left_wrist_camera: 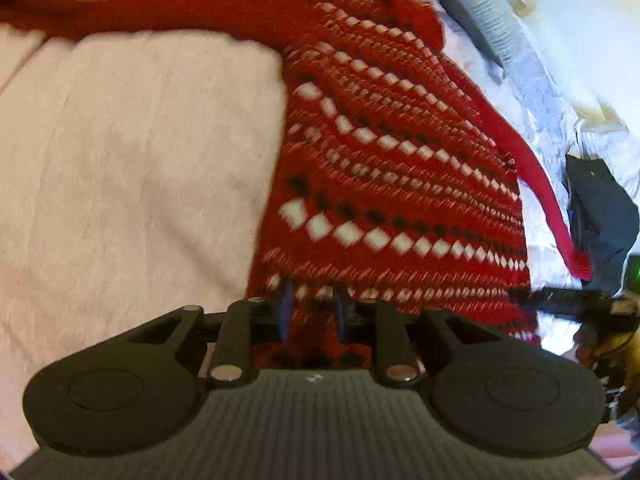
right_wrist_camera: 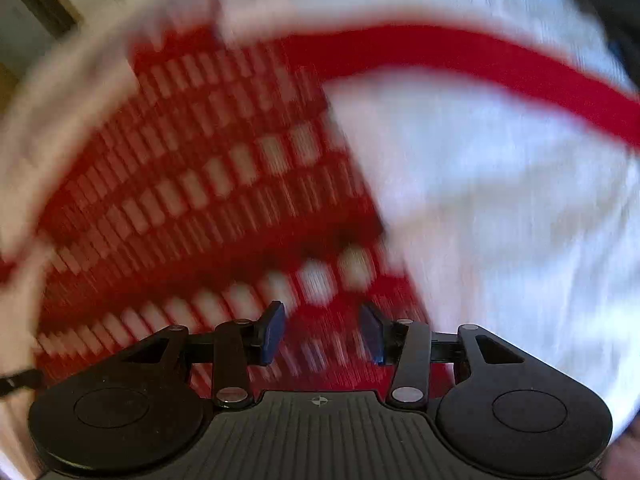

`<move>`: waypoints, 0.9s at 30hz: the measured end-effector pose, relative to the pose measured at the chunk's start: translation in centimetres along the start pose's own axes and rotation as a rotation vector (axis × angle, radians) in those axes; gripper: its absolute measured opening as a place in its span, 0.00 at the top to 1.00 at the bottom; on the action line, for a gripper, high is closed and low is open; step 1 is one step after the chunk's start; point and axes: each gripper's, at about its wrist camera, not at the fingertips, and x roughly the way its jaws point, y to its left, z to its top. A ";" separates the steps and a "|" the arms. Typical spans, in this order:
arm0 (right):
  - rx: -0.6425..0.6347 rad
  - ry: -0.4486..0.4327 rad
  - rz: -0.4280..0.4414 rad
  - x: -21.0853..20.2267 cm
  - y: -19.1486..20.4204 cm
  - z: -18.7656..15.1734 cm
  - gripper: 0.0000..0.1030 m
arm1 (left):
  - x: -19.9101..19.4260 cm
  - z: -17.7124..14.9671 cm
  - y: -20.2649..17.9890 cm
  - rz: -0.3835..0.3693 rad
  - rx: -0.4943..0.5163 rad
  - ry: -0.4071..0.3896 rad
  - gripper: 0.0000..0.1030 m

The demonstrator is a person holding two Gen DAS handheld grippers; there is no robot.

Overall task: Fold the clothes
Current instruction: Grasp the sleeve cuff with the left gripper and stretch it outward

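sweater (left_wrist_camera: 384, 168) flat on the bed (left_wrist_camera: 132, 168), sleeves (left_wrist_camera: 168, 8) still out, nothing folded yet | left tongs (left_wrist_camera: 312, 312) slightly apart over the hem, gripping nothing | right tongs (right_wrist_camera: 322, 332) apart, empty

Right wrist view motion-blurred: sweater (right_wrist_camera: 208, 184) pattern smeared, hem hidden behind gripper body. Left wrist view: sleeve (left_wrist_camera: 120, 8) cut off at left edge; dark garment (left_wrist_camera: 600, 216) unidentifiable.

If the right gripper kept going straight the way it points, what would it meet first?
Most likely the red patterned sweater lying on the pale bedding; the right gripper has open jaws just above the knit, though blur hides the gap.
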 end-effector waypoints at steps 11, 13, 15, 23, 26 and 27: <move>0.183 0.000 -0.056 -0.2 2.0 3.5 0.56 | -9.9 7.1 14.3 0.450 -0.343 -0.476 0.60; 0.151 0.010 -0.059 0.7 3.9 4.3 0.56 | -9.9 8.6 16.1 0.558 -0.307 -0.495 0.60; 0.103 0.017 -0.094 1.3 5.6 4.3 0.56 | -9.3 9.9 17.0 0.623 -0.210 -0.478 0.59; 0.130 0.055 -0.142 1.9 6.1 4.1 0.55 | -11.1 11.5 15.6 0.557 0.019 -0.422 1.00; 0.145 0.074 -0.157 2.1 6.1 4.3 0.54 | -16.8 13.1 14.5 0.507 0.020 -0.538 1.00; 0.146 0.077 -0.167 2.2 6.3 4.3 0.54 | -18.6 13.9 14.5 0.498 0.008 -0.572 1.00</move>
